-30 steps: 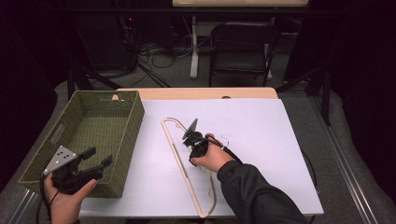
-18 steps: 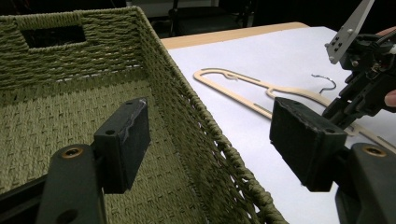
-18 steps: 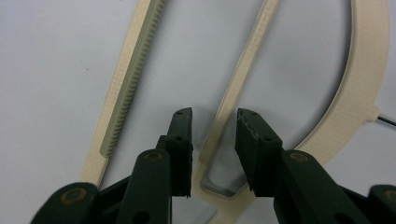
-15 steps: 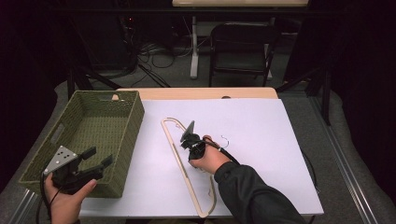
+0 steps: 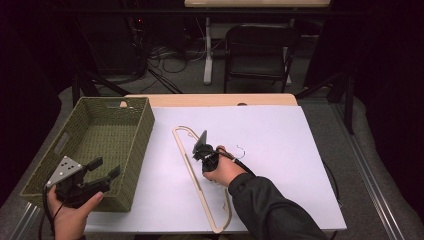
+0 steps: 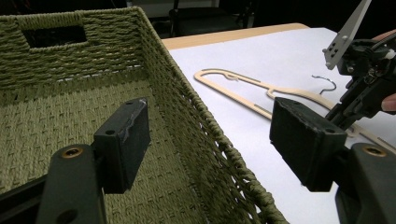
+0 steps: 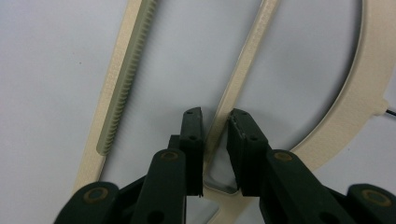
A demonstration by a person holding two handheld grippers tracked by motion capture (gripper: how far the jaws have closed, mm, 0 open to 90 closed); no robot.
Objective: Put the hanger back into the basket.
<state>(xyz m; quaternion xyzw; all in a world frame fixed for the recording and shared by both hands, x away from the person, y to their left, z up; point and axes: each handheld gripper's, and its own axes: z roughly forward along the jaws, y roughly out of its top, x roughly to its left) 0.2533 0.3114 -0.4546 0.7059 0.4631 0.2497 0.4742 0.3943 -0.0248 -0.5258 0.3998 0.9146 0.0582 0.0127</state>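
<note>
**Thin bar of the hanger being taken between the jaws**

The cream hanger (image 5: 197, 180) is lying flat on the white sheet (image 5: 290, 150), just to the right of the green woven basket (image 5: 107, 145), with its long side running from far to near and its wire hook (image 5: 241, 150) pointing to the right. In the right gripper view a thin inner bar (image 7: 243, 65) of the hanger is seen passing between the two black jaws of the right gripper (image 7: 215, 135). The jaws have just been closing and now stand narrow around the bar, but a small gap is still seen at each side, so the bar is judged not yet pressed.

For a good grip, the closing should be finished with the bar kept centred between the pads, and the hanger should be lifted only after the pads are pressing. Because the hanger is long, a tilt is to be expected when it is raised; a slow lift is advised.

The left gripper (image 5: 97, 176) is held at the near right corner of the basket, with its jaws wide apart and nothing between them. The basket is seen without contents.

The sheet covers a wooden table (image 5: 210, 99). Beyond it, a dark chair (image 5: 257, 50), cables on the floor and black curtains can be seen.
</note>
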